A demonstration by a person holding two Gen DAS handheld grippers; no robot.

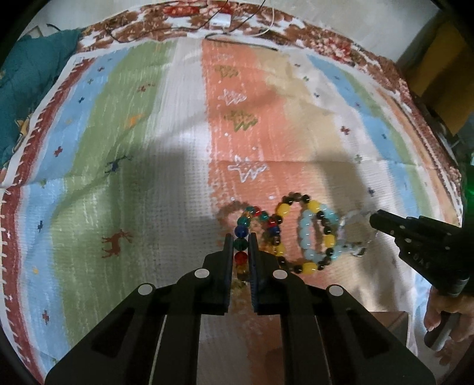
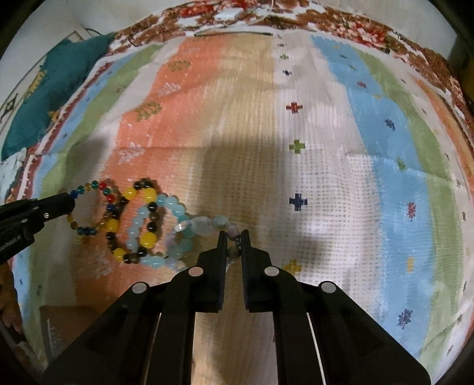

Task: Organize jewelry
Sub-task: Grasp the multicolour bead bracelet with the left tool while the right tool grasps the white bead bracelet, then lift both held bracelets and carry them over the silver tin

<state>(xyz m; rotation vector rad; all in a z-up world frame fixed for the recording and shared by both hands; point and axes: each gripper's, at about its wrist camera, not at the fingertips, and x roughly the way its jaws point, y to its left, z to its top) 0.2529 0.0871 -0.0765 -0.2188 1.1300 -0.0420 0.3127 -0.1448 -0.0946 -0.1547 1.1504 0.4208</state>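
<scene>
On the striped rug [image 1: 142,124], just past the orange band's white tree marks, lies a tangled cluster of bead bracelets. Left wrist view, going rightward from the left gripper [image 1: 240,237]: multicolor bracelet [image 1: 241,231] w/ blue, green, red, amber beads; then yellow-and-dark bracelet [image 1: 308,266]; then pale aqua bracelet [image 1: 308,237] looped through it; then a clear crystal bracelet [image 1: 358,234] at the far end. All four overlap or touch their neighbors.

Left gripper fingers are clenched on the multicolor bracelet, w/ green and red beads pinched in the narrow gap between the tips. Same view shows the right gripper [image 1: 377,217] coming in from the side, tip at the clear bracelet, plus the person's hand [image 1: 444,314] on its handle; whether that tip is closed can't be read from this angle.

Right wrist view settles it: right gripper [image 2: 234,235] is closed on the clear bracelet's [image 2: 204,226] end, w/ a mauve bead and a darker one between the fingers. Here the stones read as chunky, pale green-white, not visible as such in the other cam. Left gripper [image 2: 69,201] shows as a dark wedge meeting the multicolor bracelet [image 2: 89,207]. Yellow-and-dark bracelet [image 2: 130,225] and aqua bracelet [image 2: 166,237] sit between the two grippers.

Only the left cam shows a white adapter [image 1: 220,20] w/ cables at the rug's far edge clearly. Both show a teal cushion [image 2: 50,97] off the rug's far-left corner.
</scene>
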